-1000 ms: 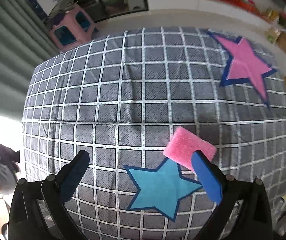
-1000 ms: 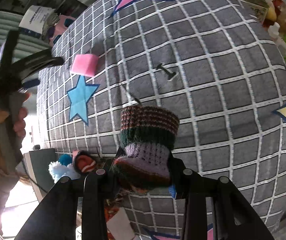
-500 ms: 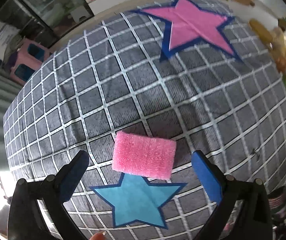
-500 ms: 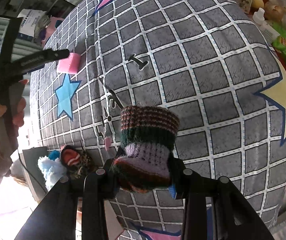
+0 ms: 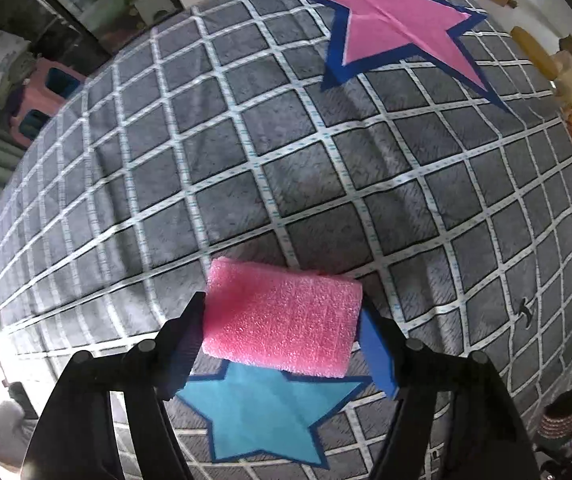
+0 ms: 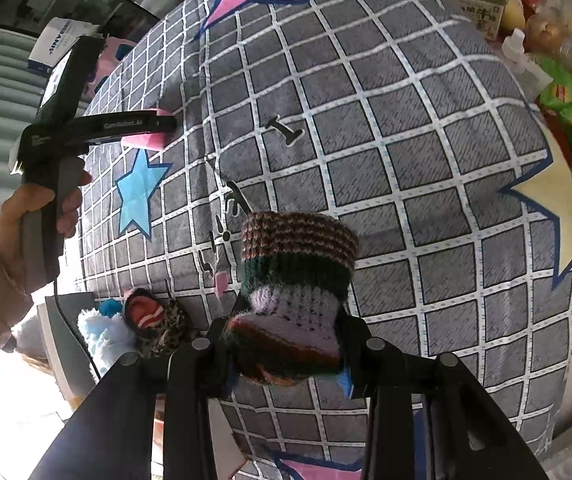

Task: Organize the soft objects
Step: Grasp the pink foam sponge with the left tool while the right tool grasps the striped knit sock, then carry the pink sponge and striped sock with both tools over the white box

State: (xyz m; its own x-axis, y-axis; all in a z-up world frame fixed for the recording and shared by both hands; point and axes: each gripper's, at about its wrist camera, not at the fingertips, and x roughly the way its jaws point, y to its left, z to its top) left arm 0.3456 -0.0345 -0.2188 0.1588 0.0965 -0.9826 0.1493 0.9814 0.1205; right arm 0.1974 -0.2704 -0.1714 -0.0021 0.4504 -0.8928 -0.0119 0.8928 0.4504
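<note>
A pink foam block (image 5: 282, 320) lies on the grey checked cloth (image 5: 246, 160), at the top point of a blue star patch (image 5: 262, 412). My left gripper (image 5: 282, 306) points down over it, its jaws closing, with both pads touching the block's short ends. In the right wrist view the left gripper (image 6: 166, 124) is held by a hand and covers the foam block (image 6: 146, 142). My right gripper (image 6: 286, 330) is shut on a striped knitted sock (image 6: 297, 272), held above the cloth.
A pink star patch (image 5: 389, 24) lies at the cloth's far end and a yellow star patch (image 6: 557, 216) at its right edge. A heap of other soft items (image 6: 146, 320) sits by the near left edge. Bottles and food packets (image 6: 565, 100) line the right side.
The left gripper moved right and down over the foam block, rolled to line up with it, and its jaws closed in onto the block's ends. The right gripper kept still with the sock.
</note>
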